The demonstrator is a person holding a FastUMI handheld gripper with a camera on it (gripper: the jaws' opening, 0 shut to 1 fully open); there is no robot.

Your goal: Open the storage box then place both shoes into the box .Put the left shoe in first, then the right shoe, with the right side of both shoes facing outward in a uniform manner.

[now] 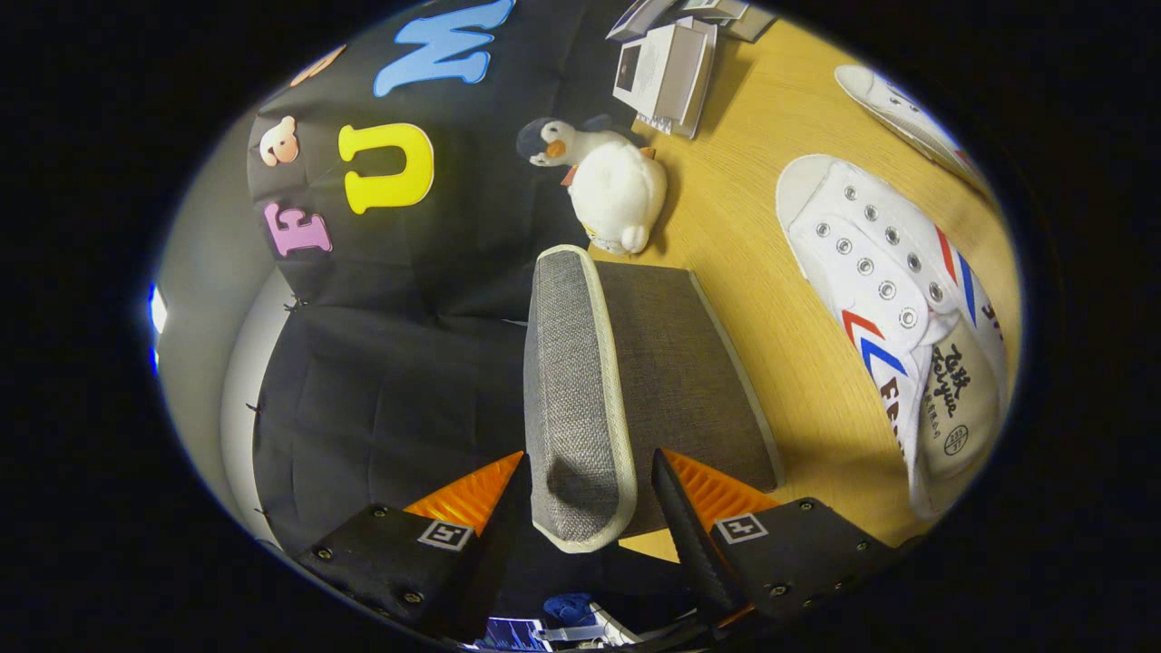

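Grey fabric storage box (689, 363) standing on the wooden desk (753, 181), lid (571, 399) raised on edge, inside hidden. Lid's cream-trimmed edge between the fingers of the gripper (590, 508), jaws apart, contact unclear. Plush penguin (608, 177) beyond the box. Right of the box, white shoe (893, 299) lying near the desk's edge; second shoe (907, 113) farther off.
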